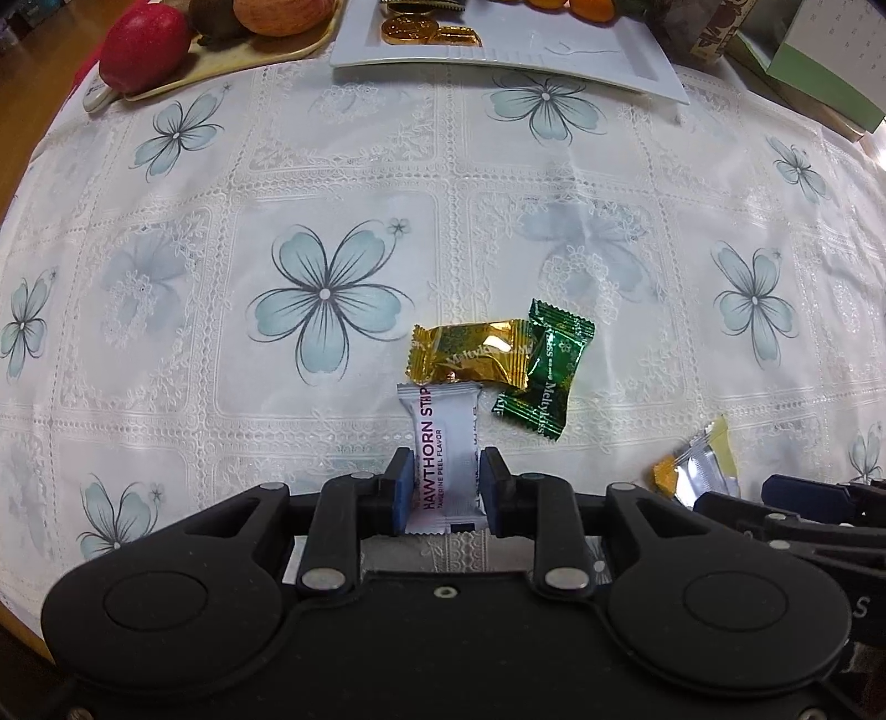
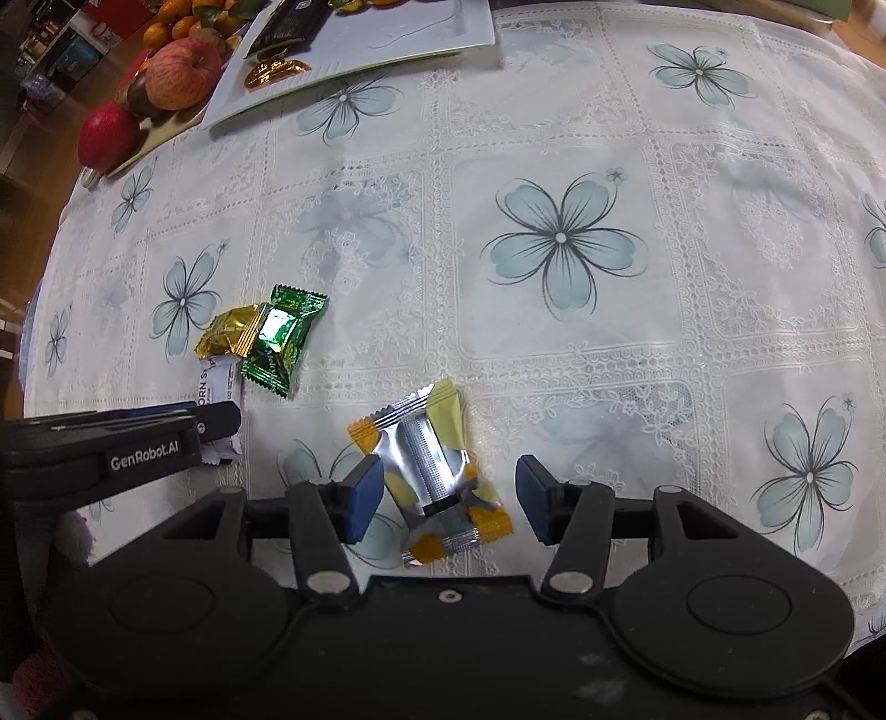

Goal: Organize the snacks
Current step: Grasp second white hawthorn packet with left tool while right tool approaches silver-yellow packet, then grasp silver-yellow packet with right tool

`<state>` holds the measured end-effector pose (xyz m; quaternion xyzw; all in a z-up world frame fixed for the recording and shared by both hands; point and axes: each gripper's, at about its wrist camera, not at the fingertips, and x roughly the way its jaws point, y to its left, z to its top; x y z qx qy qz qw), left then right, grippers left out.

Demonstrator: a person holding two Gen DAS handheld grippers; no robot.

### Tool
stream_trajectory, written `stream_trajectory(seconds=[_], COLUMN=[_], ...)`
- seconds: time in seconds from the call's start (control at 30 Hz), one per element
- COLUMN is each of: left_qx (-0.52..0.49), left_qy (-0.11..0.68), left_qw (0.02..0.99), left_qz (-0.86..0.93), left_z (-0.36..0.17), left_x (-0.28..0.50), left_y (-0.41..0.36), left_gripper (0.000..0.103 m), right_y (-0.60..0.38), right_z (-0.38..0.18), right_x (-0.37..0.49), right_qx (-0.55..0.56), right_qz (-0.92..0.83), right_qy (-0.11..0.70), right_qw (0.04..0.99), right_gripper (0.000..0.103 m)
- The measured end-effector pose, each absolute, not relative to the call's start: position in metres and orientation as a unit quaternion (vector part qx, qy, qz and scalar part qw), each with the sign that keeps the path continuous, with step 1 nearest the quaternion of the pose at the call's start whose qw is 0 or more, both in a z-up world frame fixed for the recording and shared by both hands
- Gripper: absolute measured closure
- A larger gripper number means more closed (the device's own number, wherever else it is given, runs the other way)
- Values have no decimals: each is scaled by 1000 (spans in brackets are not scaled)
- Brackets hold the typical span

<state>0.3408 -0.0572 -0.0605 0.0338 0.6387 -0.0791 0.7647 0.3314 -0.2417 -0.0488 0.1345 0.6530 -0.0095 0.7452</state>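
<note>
My left gripper (image 1: pixel 446 490) is shut on a white Hawthorn Strip packet (image 1: pixel 446 443), which lies low on the tablecloth; its far end touches a gold candy (image 1: pixel 470 354). A green candy (image 1: pixel 545 368) overlaps the gold one on the right. My right gripper (image 2: pixel 448 498) is open, its pads either side of a silver and yellow snack packet (image 2: pixel 437 476) lying on the cloth. That packet also shows in the left wrist view (image 1: pixel 698 465). The green candy (image 2: pixel 279 343), the gold candy (image 2: pixel 230 332) and the white packet (image 2: pixel 219 387) show at the left of the right wrist view.
A white rectangular plate (image 1: pixel 581 61) with gold coins and snacks stands at the far edge, also in the right wrist view (image 2: pixel 387 39). A fruit tray (image 1: pixel 249 61) with apples is far left. Boxes (image 1: pixel 819 61) stand far right. The left gripper's body (image 2: pixel 111 443) lies close to my right gripper.
</note>
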Motion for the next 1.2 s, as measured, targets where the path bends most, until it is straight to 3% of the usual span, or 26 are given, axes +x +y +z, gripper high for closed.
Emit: stream_trajectory(seconds=[0.2, 0.53, 1.07, 1.13, 1.2], left_qx=[32, 8, -2, -1, 1], left_qy=[642, 646, 654, 653, 654], left_qw=[762, 759, 754, 755, 754], left_qz=[-84, -77, -68, -61, -59], left_z=[-68, -69, -71, -71, -70], left_x=[344, 346, 348, 348, 348], left_y=[-62, -60, -61, -60, -58], left_gripper=[56, 56, 60, 69, 72], right_y=[-226, -218, -213, -212, -211], right_z=[-58, -65, -65, -64, -64], right_x=[330, 329, 329, 328, 328], right_qx=[107, 93, 79, 74, 71], right_qz=[-4, -4, -1, 0, 1], right_qy=[658, 663, 661, 660, 660], right_qw=[745, 743, 746, 748, 748], right_gripper=[46, 45, 41, 41, 41])
